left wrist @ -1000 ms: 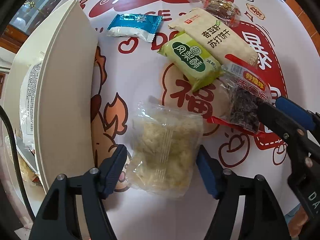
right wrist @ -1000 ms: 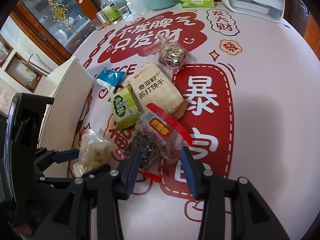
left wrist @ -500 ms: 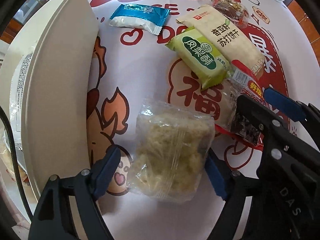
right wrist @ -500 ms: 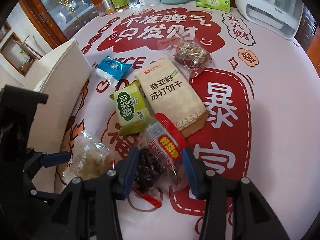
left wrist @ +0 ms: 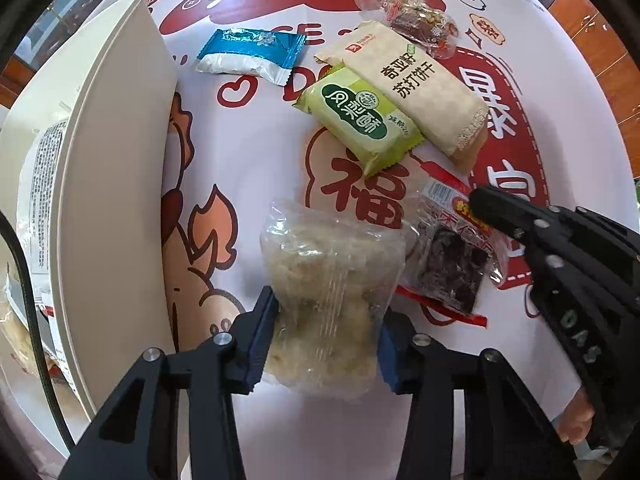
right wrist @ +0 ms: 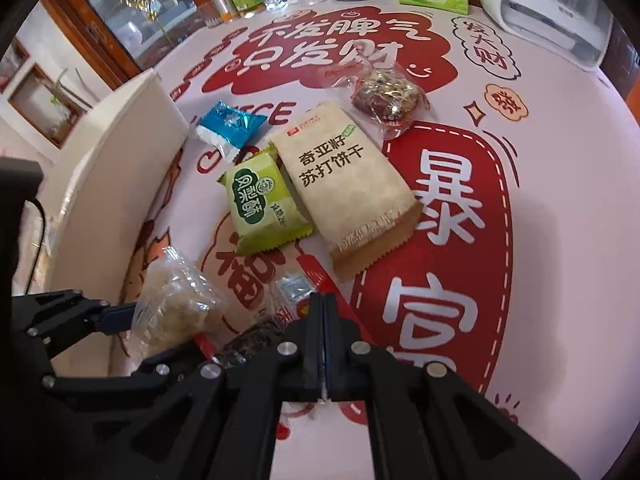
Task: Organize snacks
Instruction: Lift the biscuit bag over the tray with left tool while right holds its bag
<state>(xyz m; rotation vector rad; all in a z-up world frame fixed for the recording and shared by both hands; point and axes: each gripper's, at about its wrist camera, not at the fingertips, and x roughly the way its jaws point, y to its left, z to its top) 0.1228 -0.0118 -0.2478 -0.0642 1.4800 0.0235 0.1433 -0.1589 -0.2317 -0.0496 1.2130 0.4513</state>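
Pinching the clear bag of pale crumbly snack (left wrist: 328, 300) between its blue pads, our left gripper (left wrist: 326, 344) has just been closing, and the bag now bulges above the jaws while it lies on the printed tablecloth (left wrist: 256, 152) just beside the cream box (left wrist: 108, 184). Our right gripper (right wrist: 323, 344) has just been closing too; its pads are pressed together, and whether they nip the clear wrapper of the dark red-labelled snack pack (left wrist: 452, 256) under them we cannot tell. Beyond lie the green packet (right wrist: 264, 204) touching the beige cracker packet (right wrist: 348, 188), the blue packet (right wrist: 230, 128) near the box, and a clear-wrapped nut bar (right wrist: 386, 94) farther off.
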